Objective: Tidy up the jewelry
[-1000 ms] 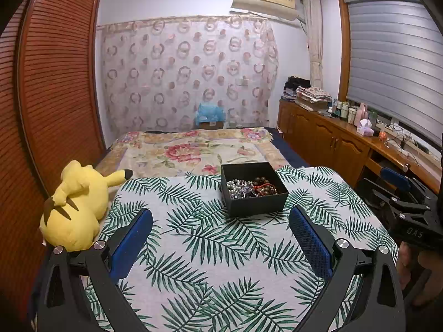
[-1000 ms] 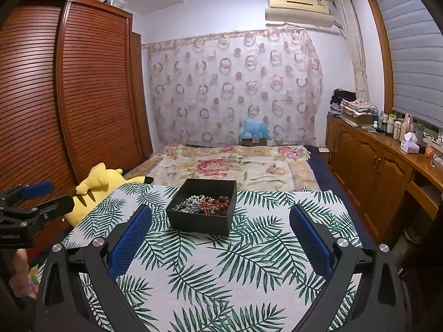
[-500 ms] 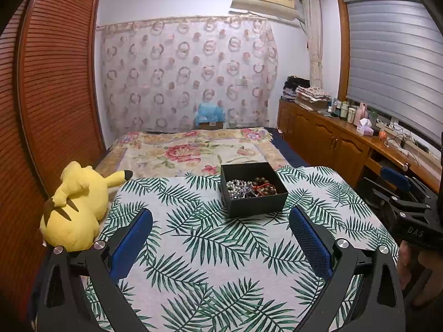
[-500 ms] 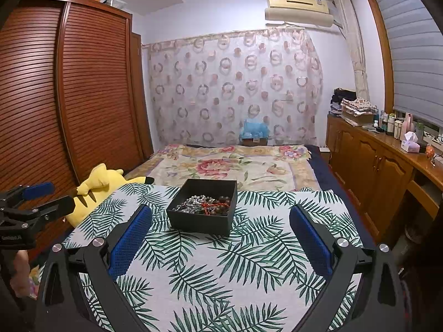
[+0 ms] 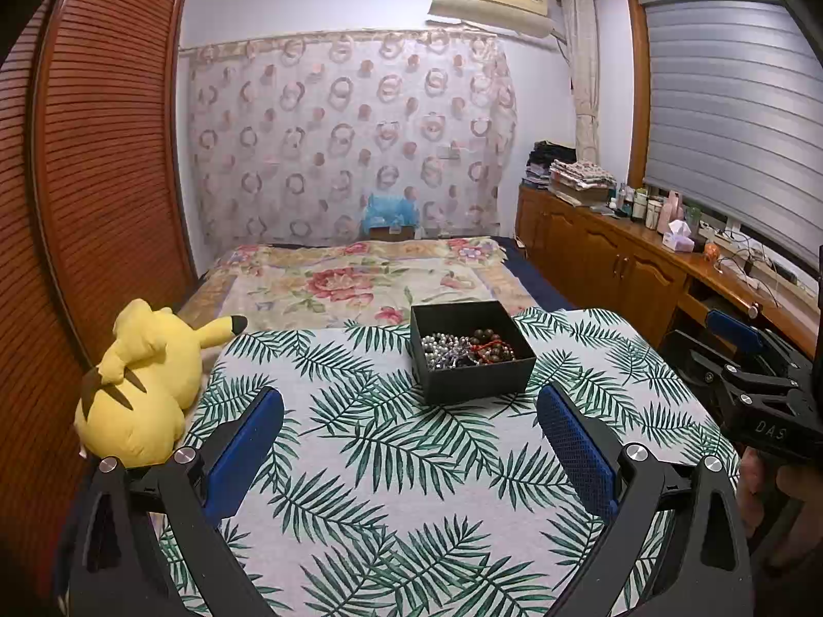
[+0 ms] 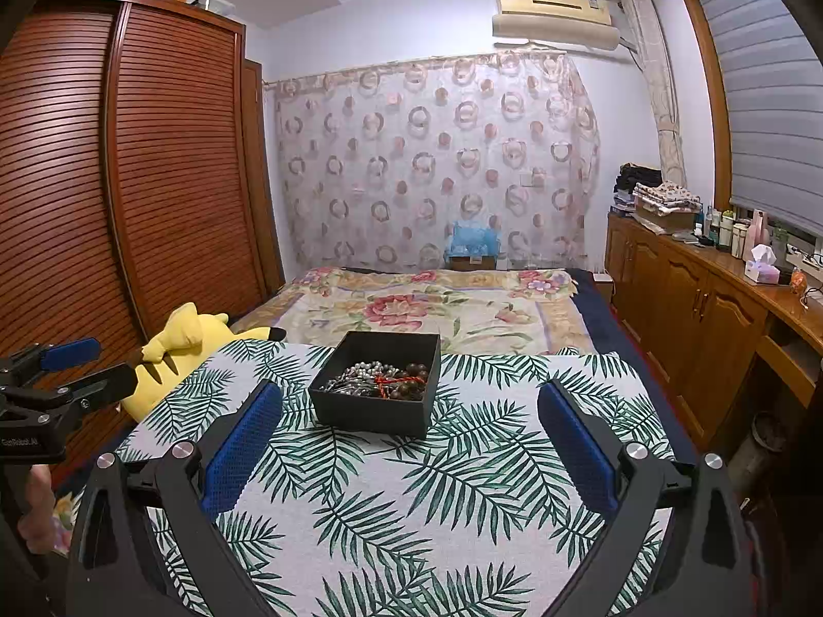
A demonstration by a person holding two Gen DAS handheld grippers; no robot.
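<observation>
A black open box [image 5: 478, 378] stands on a palm-leaf cloth [image 5: 411, 488] and holds tangled jewelry [image 5: 465, 349]: silver beads, dark brown beads and a red cord. It also shows in the right wrist view [image 6: 378, 409] with the jewelry [image 6: 380, 378] inside. My left gripper [image 5: 411, 421] is open and empty, a short way in front of the box. My right gripper [image 6: 411, 421] is open and empty, also in front of the box. The right gripper shows at the right edge of the left wrist view [image 5: 746, 365], and the left gripper at the left edge of the right wrist view [image 6: 61, 375].
A yellow plush toy [image 5: 139, 385] lies at the left edge of the cloth. A floral bedspread [image 5: 350, 283] lies beyond the box. A slatted wooden wardrobe [image 6: 128, 180] stands on the left. A wooden cabinet [image 5: 617, 262] with bottles runs along the right.
</observation>
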